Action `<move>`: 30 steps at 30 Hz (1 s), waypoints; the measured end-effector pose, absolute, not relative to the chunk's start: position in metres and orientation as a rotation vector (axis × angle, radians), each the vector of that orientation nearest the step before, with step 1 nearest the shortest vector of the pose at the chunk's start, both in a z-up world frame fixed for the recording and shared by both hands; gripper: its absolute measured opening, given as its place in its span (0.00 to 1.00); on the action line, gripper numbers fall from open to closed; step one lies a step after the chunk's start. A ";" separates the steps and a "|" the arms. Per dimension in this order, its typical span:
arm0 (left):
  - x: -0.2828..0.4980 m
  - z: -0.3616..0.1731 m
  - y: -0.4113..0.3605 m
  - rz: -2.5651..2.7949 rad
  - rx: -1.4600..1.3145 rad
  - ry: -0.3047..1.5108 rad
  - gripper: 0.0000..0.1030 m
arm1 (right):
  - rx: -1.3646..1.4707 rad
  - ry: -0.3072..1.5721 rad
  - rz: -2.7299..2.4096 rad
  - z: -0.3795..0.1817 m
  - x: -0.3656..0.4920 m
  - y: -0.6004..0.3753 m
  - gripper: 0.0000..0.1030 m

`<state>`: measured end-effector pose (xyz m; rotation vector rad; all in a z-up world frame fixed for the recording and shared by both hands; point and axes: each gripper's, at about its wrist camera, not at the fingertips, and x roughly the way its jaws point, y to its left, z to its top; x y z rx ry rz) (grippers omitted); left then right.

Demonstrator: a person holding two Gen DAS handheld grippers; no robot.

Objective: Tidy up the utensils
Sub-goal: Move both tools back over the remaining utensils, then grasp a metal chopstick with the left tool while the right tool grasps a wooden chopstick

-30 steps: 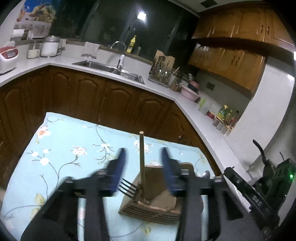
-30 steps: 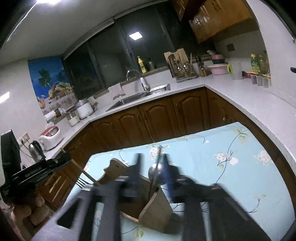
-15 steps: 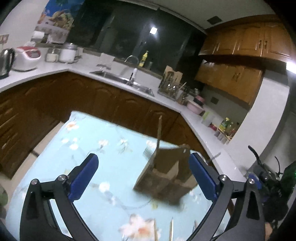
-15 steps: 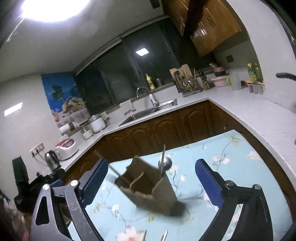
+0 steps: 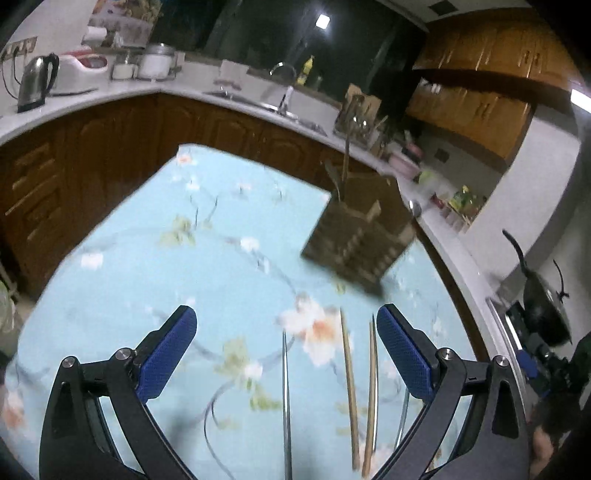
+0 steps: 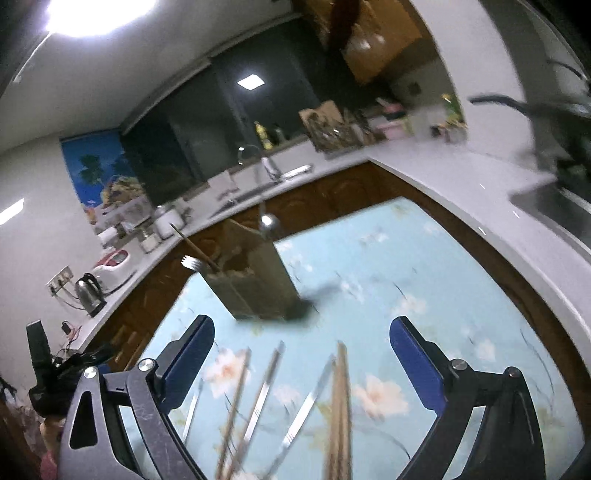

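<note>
Worktop: white counter [image 5: 122, 92] curving round the corner
Cabinets: dark wood doors [image 5: 110, 147] below, more [image 5: 491, 77] above
Window: black glass [image 6: 207, 122], night outside
Light: ceiling lamp [image 6: 96, 14] blazing
Wall: tropical poster [image 6: 99, 177]

Your left gripper [image 5: 286, 347]: jaws spread wide, empty, tilted downward. Your right gripper [image 6: 302, 360]: same, jaws wide, nothing between.

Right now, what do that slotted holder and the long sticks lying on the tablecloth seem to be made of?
The holder looks like unpainted wood or bamboo: matte brown with slatted sides. The two tan sticks look wooden too, dull and pale. The thin rod beside them is probably metal, grey with a sheen. Blur leaves all of this uncertain.
</note>
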<state>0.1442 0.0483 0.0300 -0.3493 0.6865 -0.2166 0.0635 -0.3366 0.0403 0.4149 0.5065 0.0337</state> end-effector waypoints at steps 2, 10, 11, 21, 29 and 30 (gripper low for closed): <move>0.135 0.021 0.044 -0.209 -0.326 0.704 0.97 | 0.420 0.543 0.006 0.024 0.048 -0.342 0.94; 0.122 -0.009 0.031 -0.205 -0.270 0.784 0.97 | 0.343 0.628 -0.032 -0.006 0.027 -0.337 0.94; 0.122 -0.010 0.030 -0.209 -0.265 0.789 0.97 | 0.344 0.631 -0.023 -0.007 0.029 -0.336 0.94; 0.127 -0.009 0.031 -0.207 -0.236 0.801 0.97 | 0.295 0.663 0.022 -0.008 0.051 -0.318 0.93; 0.145 -0.015 0.018 -0.231 -0.193 0.863 0.86 | 0.295 0.794 0.017 -0.026 0.099 -0.324 0.45; 0.149 -0.018 0.016 -0.234 -0.187 0.882 0.84 | 0.283 0.825 0.017 -0.032 0.108 -0.323 0.38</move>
